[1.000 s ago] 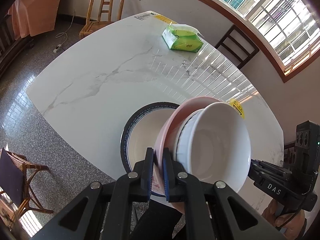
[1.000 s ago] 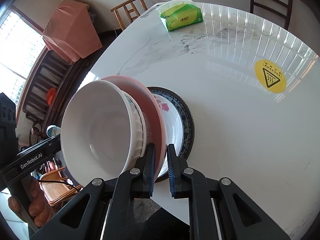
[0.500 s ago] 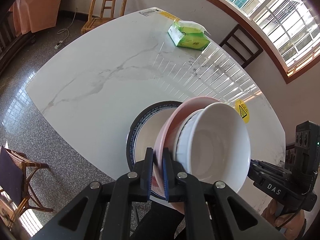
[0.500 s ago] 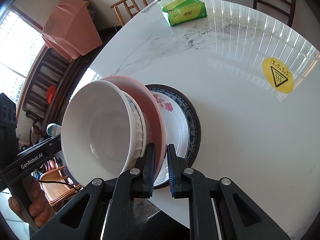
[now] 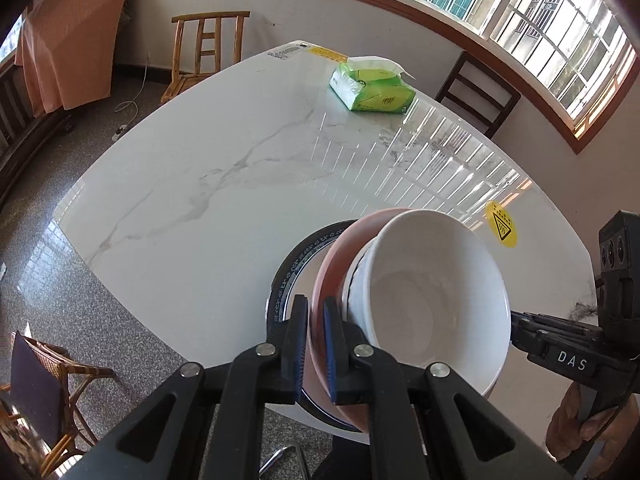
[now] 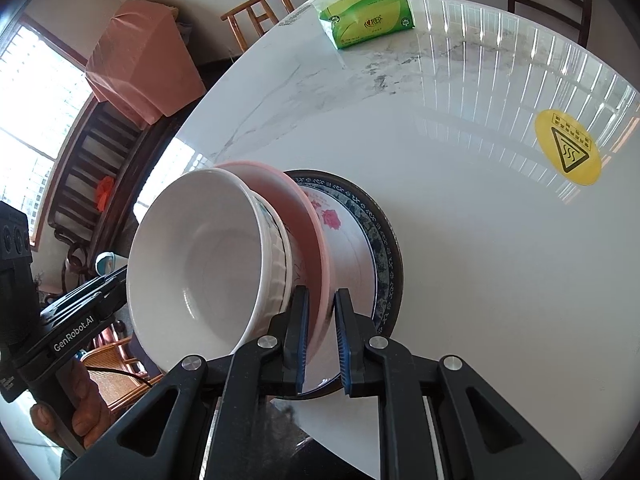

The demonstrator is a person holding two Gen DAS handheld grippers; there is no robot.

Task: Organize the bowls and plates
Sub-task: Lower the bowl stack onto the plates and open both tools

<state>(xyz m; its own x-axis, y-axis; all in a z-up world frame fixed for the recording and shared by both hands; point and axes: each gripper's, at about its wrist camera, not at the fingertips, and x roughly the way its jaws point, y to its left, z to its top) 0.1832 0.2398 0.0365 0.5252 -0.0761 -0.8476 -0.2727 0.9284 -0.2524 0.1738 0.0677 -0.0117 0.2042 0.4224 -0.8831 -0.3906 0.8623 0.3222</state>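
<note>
I pinch the pink plate (image 5: 340, 256) from opposite rims, left gripper (image 5: 316, 344) and right gripper (image 6: 322, 336) both clamped, white bowl (image 6: 208, 256) aboard, above the blue-rimmed plate (image 6: 380, 236). I should level it and lower both sides together.

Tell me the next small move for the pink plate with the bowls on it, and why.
Probably lower it level onto the blue-rimmed plate. Both the left gripper and right gripper pinch the pink plate, which tilts just above it with the white bowl stacked on top.
</note>
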